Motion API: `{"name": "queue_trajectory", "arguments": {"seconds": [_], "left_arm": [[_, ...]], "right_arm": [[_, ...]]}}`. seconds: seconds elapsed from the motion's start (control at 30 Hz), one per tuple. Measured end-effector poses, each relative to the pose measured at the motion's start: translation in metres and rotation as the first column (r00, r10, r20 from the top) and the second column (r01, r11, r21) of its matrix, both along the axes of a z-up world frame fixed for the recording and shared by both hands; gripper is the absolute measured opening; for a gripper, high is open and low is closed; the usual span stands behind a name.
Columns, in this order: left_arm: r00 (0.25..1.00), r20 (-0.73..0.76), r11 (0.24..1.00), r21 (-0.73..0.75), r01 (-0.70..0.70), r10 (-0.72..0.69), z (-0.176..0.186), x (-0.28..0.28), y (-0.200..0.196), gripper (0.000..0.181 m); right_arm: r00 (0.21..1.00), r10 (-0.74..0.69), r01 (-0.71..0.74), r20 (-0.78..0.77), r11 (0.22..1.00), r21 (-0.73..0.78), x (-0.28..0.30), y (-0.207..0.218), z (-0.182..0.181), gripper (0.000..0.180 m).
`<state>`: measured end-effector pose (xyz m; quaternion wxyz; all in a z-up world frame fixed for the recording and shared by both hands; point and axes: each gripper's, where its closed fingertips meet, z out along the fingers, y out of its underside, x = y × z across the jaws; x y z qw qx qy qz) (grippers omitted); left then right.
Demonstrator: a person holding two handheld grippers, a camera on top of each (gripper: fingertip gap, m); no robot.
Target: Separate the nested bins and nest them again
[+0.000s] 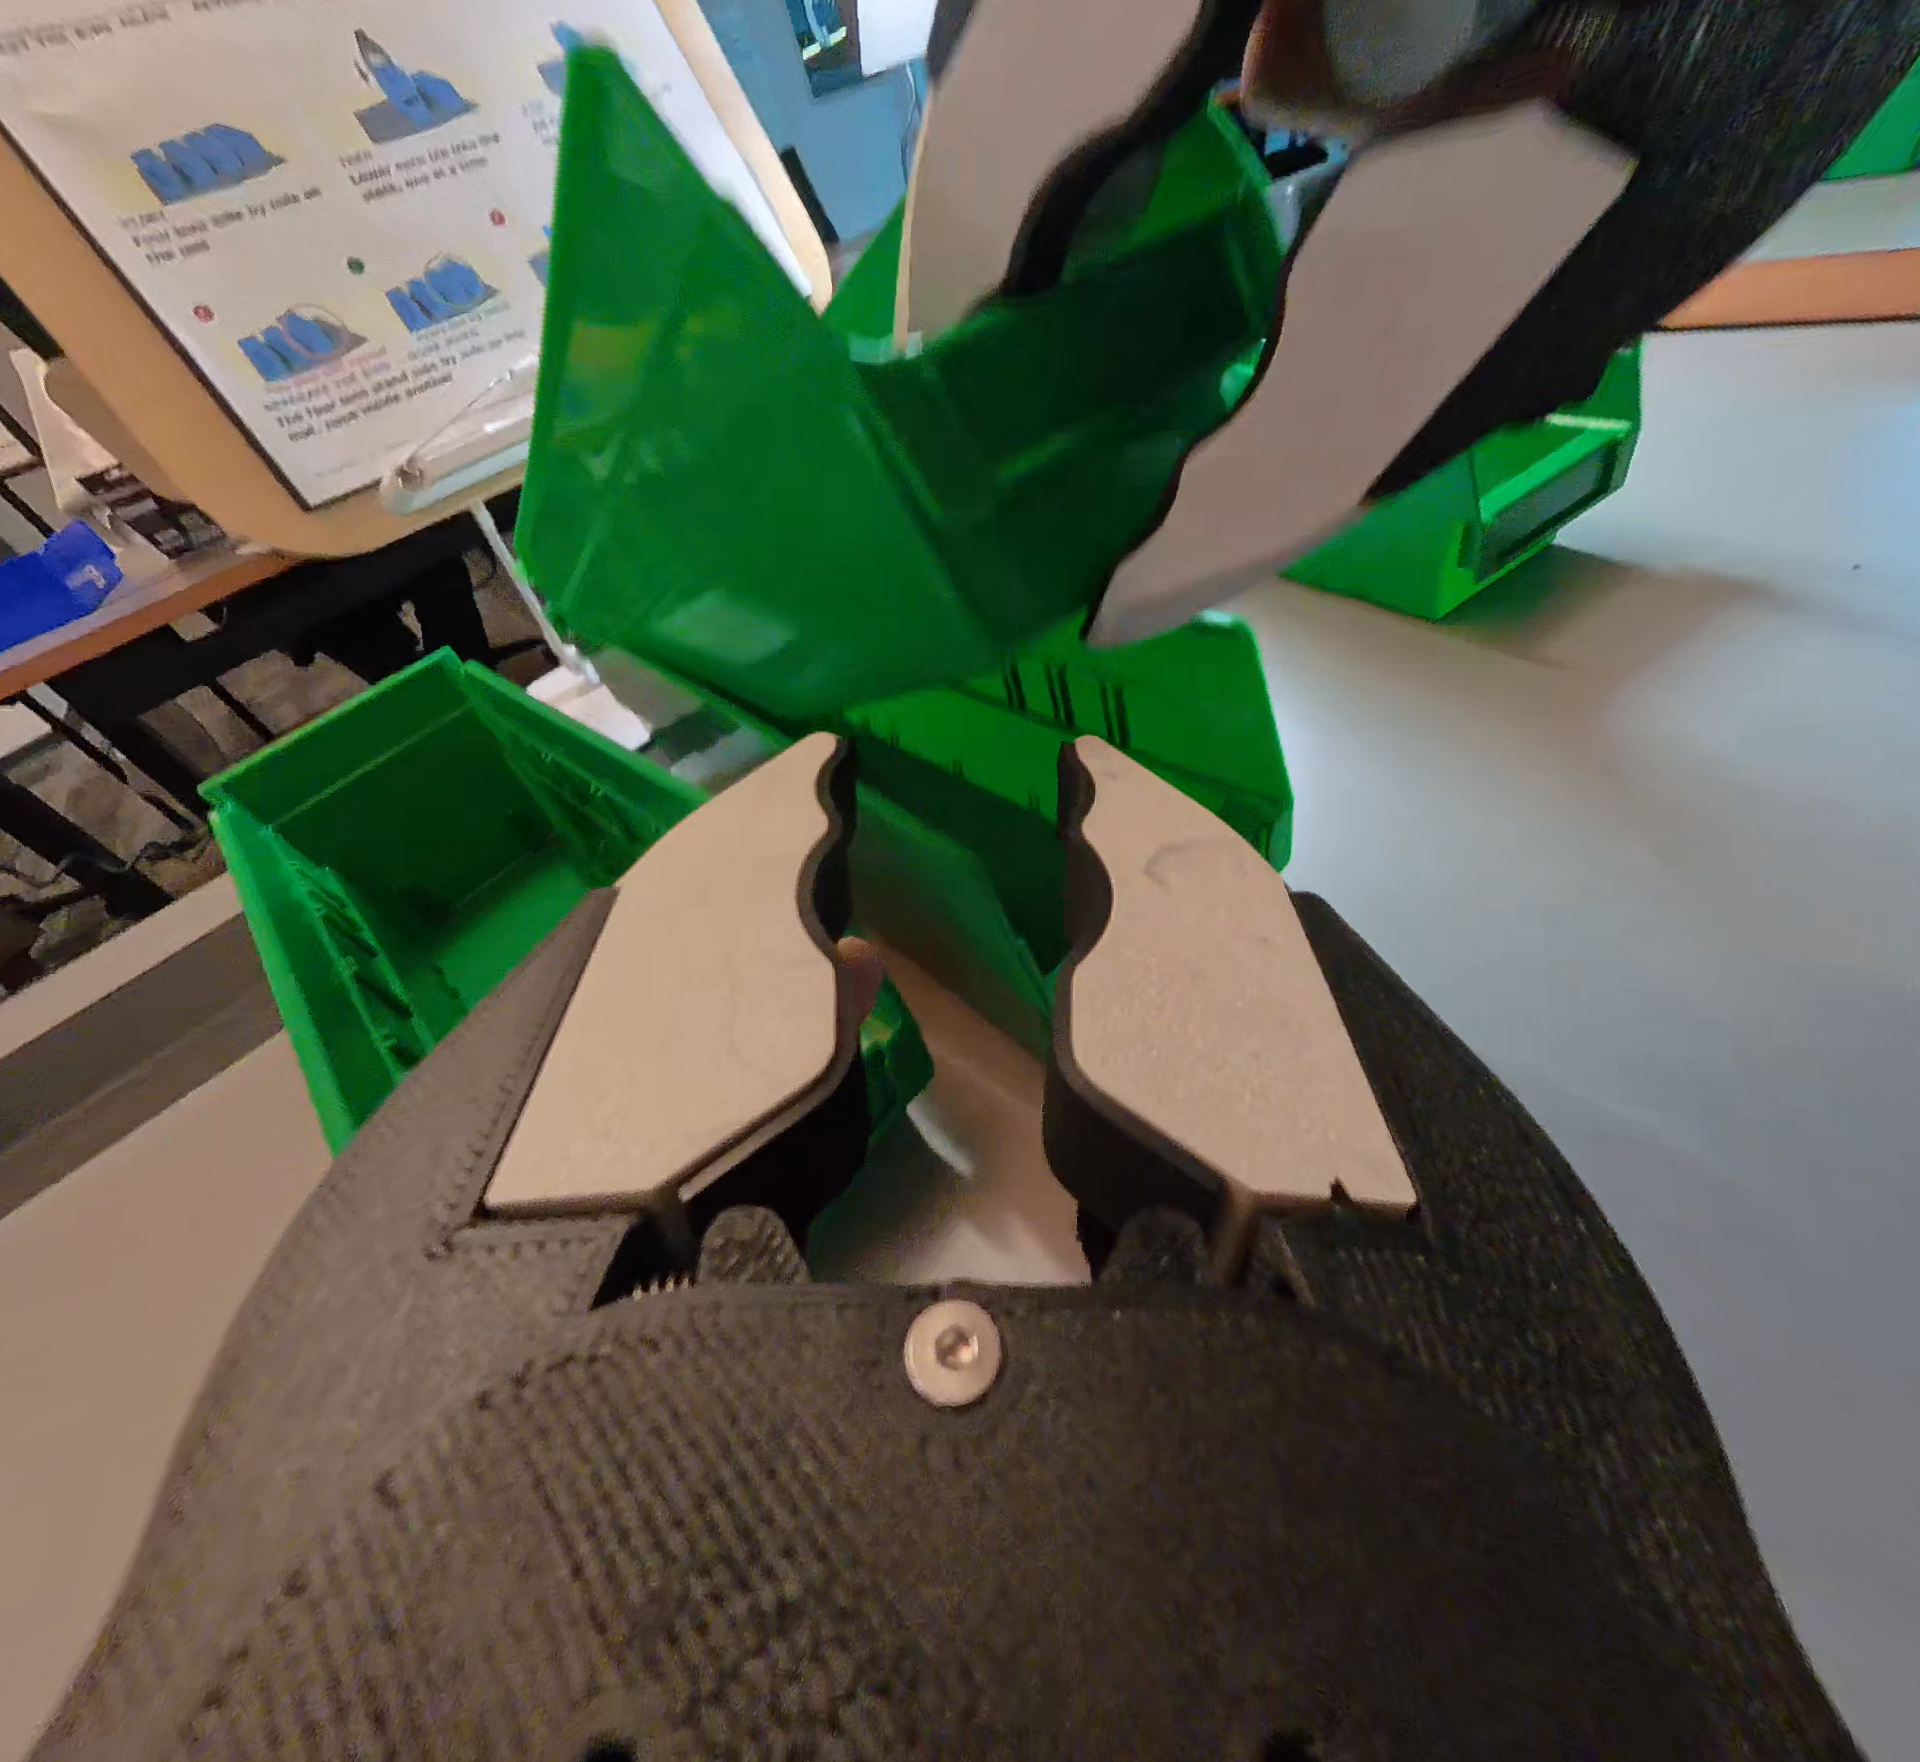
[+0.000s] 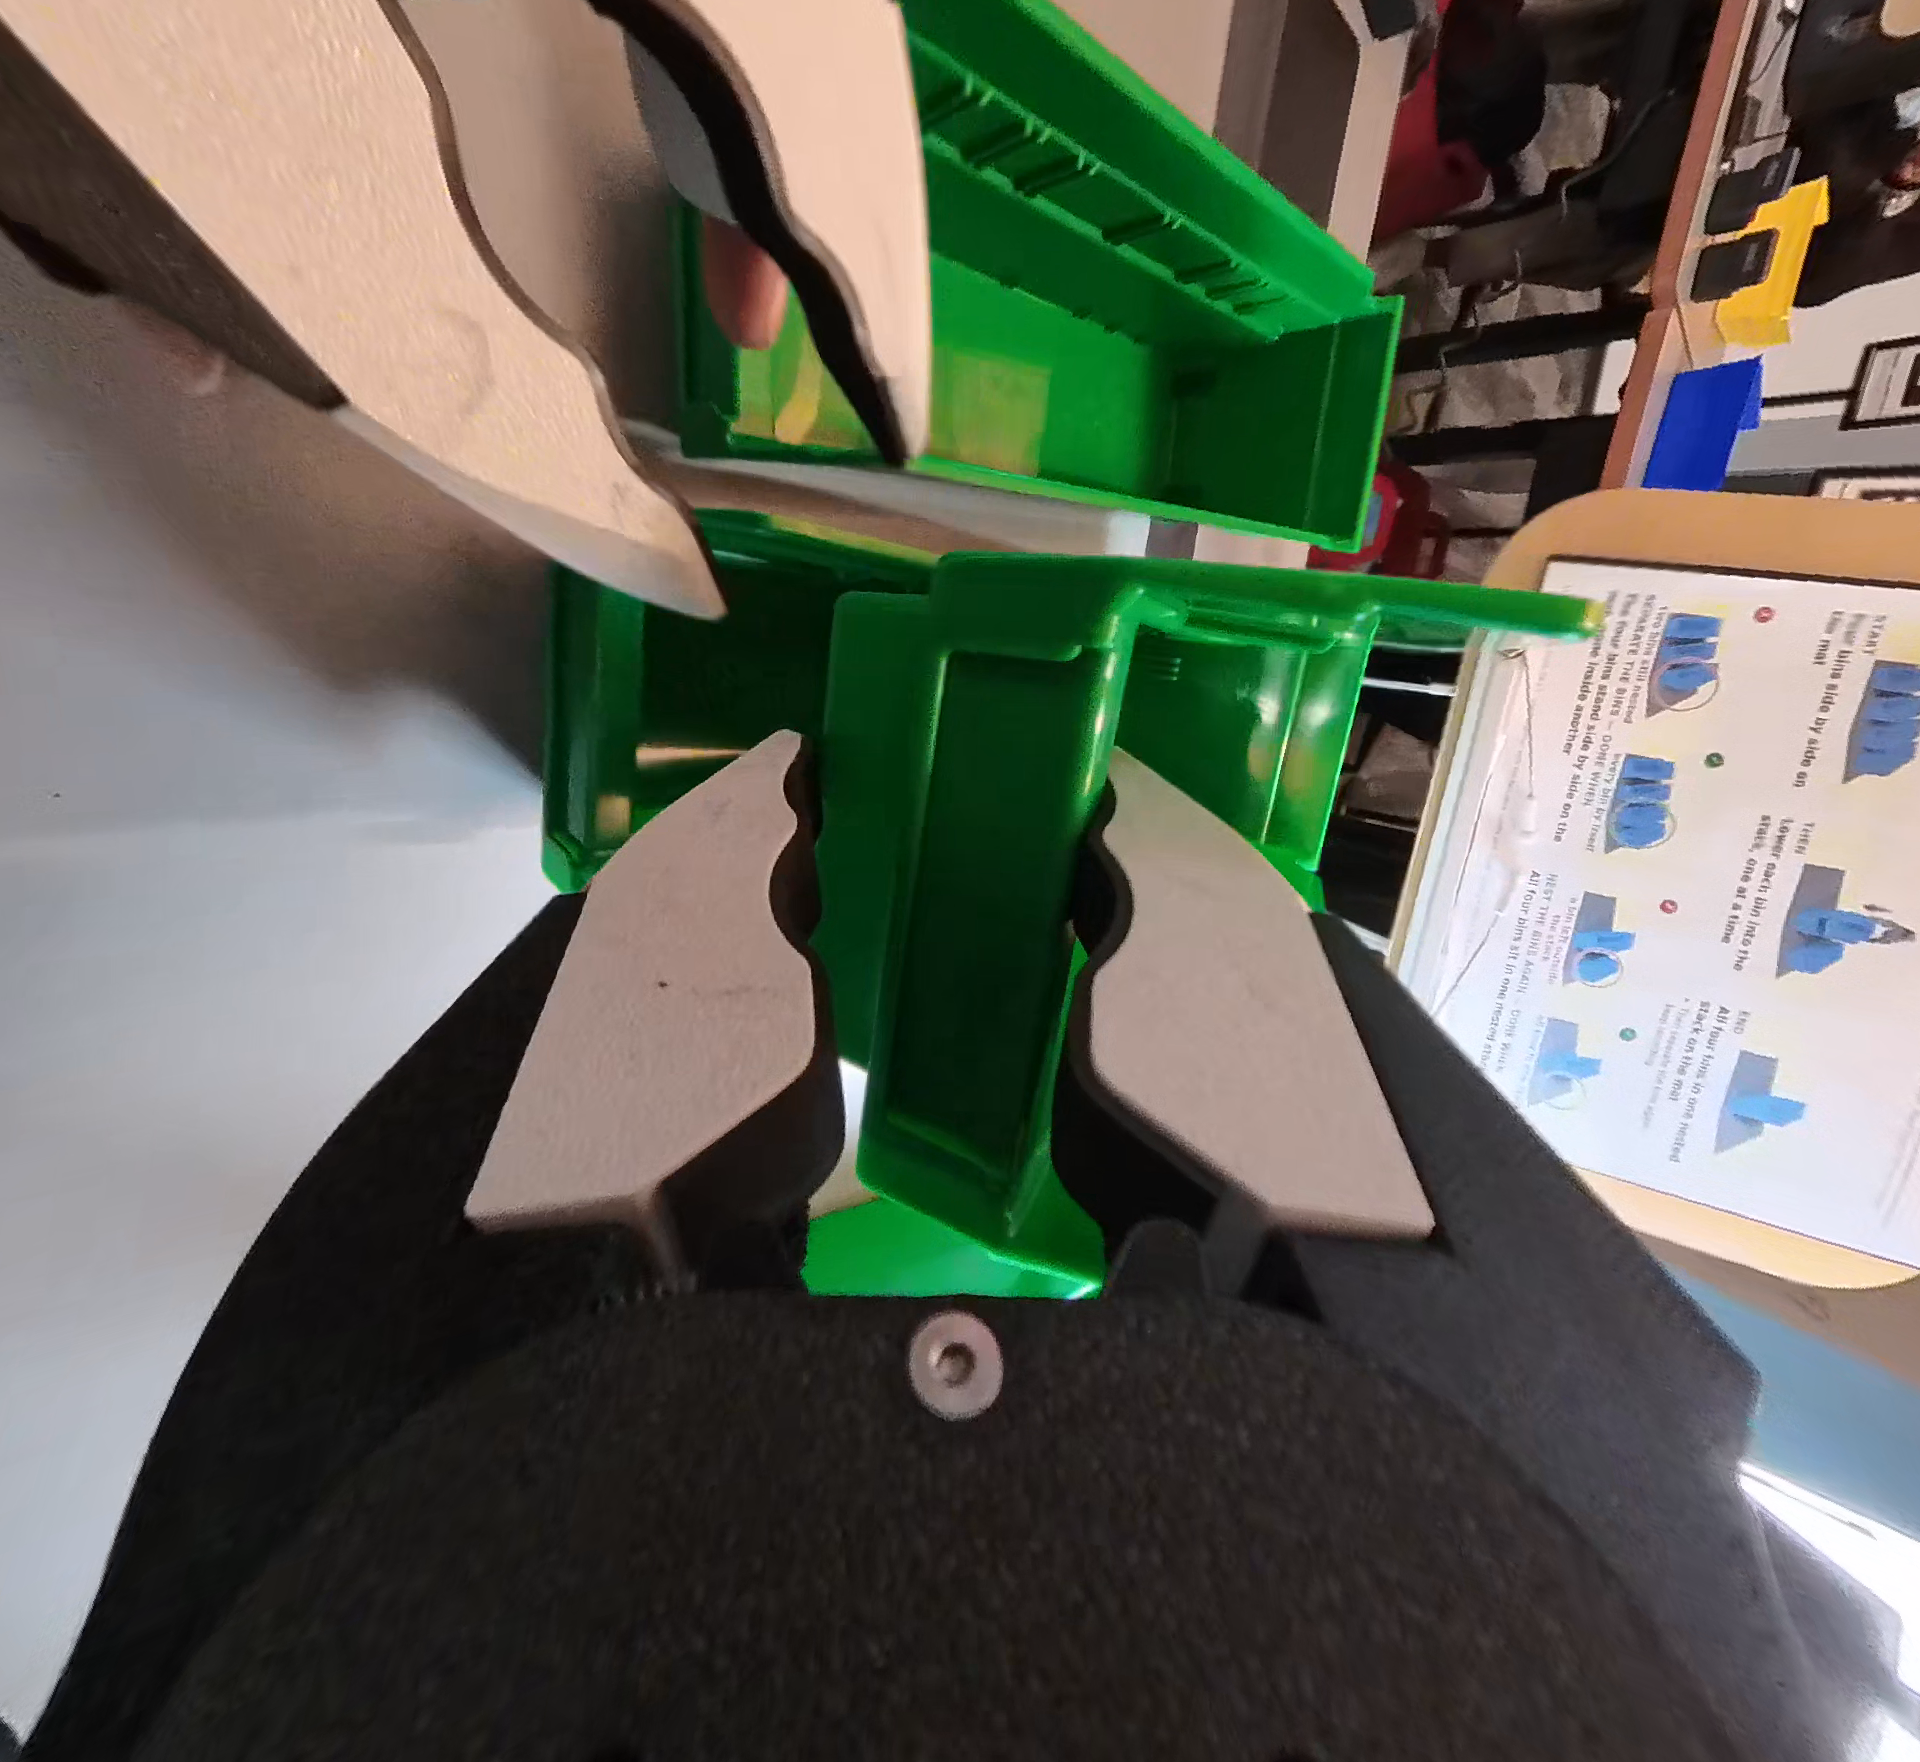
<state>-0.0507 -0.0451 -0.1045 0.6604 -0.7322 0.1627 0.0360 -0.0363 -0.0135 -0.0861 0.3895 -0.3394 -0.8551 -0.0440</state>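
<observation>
My right gripper (image 2: 945,819) is clamped on the wall of a green plastic bin (image 2: 966,933), tilted, lifted above the pale tabletop (image 1: 1558,881). My left gripper (image 1: 956,839) grips the wall of a second green bin (image 1: 1039,756) resting below it. A third green bin (image 1: 395,839) sits alongside, open. Laminated instruction sheet (image 1: 260,154) stands behind.

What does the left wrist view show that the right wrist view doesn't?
Only the left wrist view shows two more green bins on the table: an open one at left and one far right. Only the right wrist view shows the right gripper shut on the lifted bin's front lip. Both show the left gripper, the lifted bin and the instruction sheet.
</observation>
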Motion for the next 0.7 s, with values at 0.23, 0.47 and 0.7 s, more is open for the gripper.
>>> {"name": "queue_trajectory", "arguments": {"seconds": [0.23, 0.47, 0.7], "left_arm": [[1.0, -0.009, 0.99, -0.141, -0.027, 0.026, -0.033, -0.008, 0.004, 0.036], [0.998, 0.03, 0.986, -0.163, -0.043, 0.049, -0.04, -0.009, 0.006, 0.026], [0.998, 0.034, 0.978, -0.202, -0.051, 0.059, -0.047, -0.005, 0.009, 0.02]], "right_arm": [[0.999, 0.023, -0.029, -0.04, 0.987, -0.158, 0.001, -0.005, 0.048, 0.048], [0.995, 0.054, -0.072, -0.084, 0.97, -0.231, 0.014, -0.01, 0.095, 0.048], [0.995, 0.075, -0.091, -0.072, 0.96, -0.263, 0.026, -0.005, 0.119, 0.048]]}}
